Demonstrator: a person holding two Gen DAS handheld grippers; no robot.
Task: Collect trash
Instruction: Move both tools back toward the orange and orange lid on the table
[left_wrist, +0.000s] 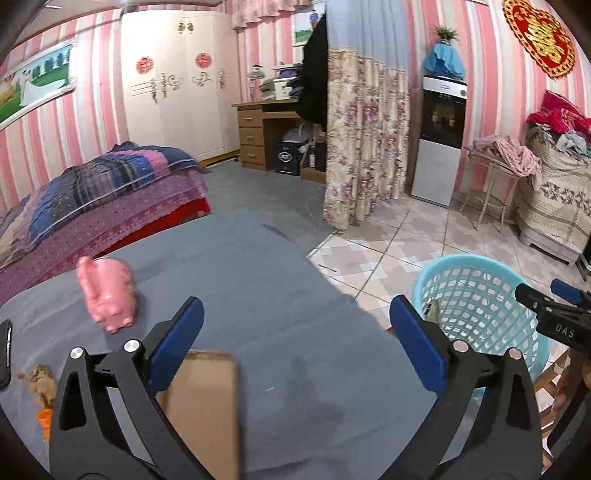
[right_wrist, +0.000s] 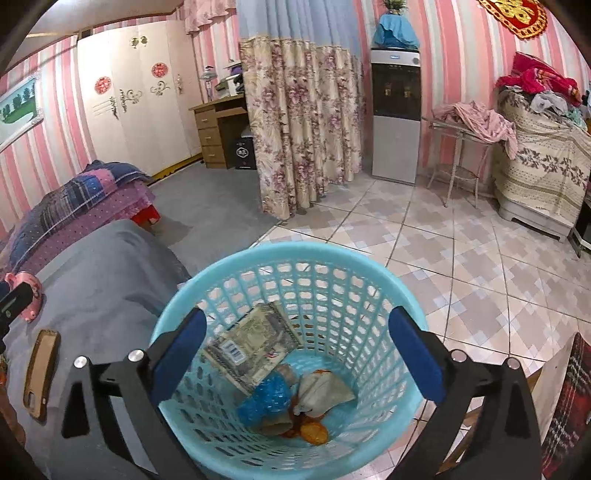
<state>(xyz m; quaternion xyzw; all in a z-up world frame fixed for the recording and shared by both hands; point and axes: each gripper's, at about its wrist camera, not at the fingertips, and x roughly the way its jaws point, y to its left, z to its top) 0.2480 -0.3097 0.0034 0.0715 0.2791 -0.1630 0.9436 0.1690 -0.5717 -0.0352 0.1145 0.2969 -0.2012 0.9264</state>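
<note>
A light blue plastic basket (right_wrist: 258, 266) stands on the floor beside the grey-covered table (left_wrist: 258, 295). It holds a flat printed packet (right_wrist: 251, 347), a blue wrapper (right_wrist: 266, 398), a crumpled grey-white wrapper (right_wrist: 325, 391) and orange scraps. My right gripper (right_wrist: 295, 354) is open and empty above the basket's mouth. My left gripper (left_wrist: 295, 343) is open over the table, with a brown cardboard box (left_wrist: 207, 406) just below its left finger. Brown crumpled trash (left_wrist: 38, 380) and an orange scrap (left_wrist: 46, 419) lie at the table's left. The basket also shows in the left wrist view (left_wrist: 476, 291).
A pink piggy bank (left_wrist: 107, 295) and a phone in a brown case (right_wrist: 40, 373) lie on the table. A bed with a patchwork quilt (left_wrist: 92, 192) is behind. A floral curtain (left_wrist: 365, 140), a water dispenser (left_wrist: 439, 140) and a small side table (left_wrist: 491, 184) stand on the tiled floor.
</note>
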